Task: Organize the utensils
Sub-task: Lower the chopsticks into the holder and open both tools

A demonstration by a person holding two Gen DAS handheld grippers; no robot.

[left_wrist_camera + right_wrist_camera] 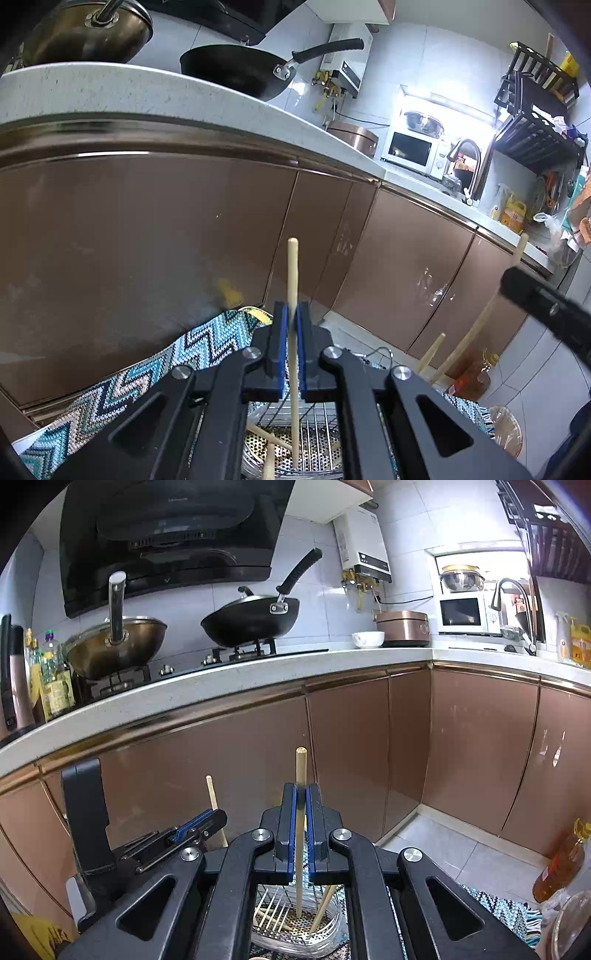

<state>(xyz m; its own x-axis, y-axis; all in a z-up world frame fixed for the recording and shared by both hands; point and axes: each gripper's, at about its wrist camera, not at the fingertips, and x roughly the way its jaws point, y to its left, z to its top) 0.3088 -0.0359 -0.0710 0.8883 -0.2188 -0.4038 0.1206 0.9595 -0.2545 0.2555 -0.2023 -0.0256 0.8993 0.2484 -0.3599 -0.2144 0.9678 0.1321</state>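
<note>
My left gripper (293, 308) is shut on a pale wooden chopstick (293, 266) that stands upright. Its lower end rests in a clear utensil holder (317, 454) with a perforated metal floor and a wire rack. My right gripper (301, 788) is likewise shut on an upright chopstick (301, 768), whose tip sits in the same holder (328, 936). Several more chopsticks (325, 904) lean or lie inside it. The right wrist view also shows the left gripper (195, 827) at lower left with its chopstick (214, 801). The right gripper's black body (546, 306) enters the left wrist view from the right.
The holder stands on a blue zigzag-patterned cloth (122, 387) close in front of brown cabinet doors (351, 757). The white counter (258, 679) above carries two woks. An oil bottle (561, 864) stands on the tiled floor at right, next to a clear bag.
</note>
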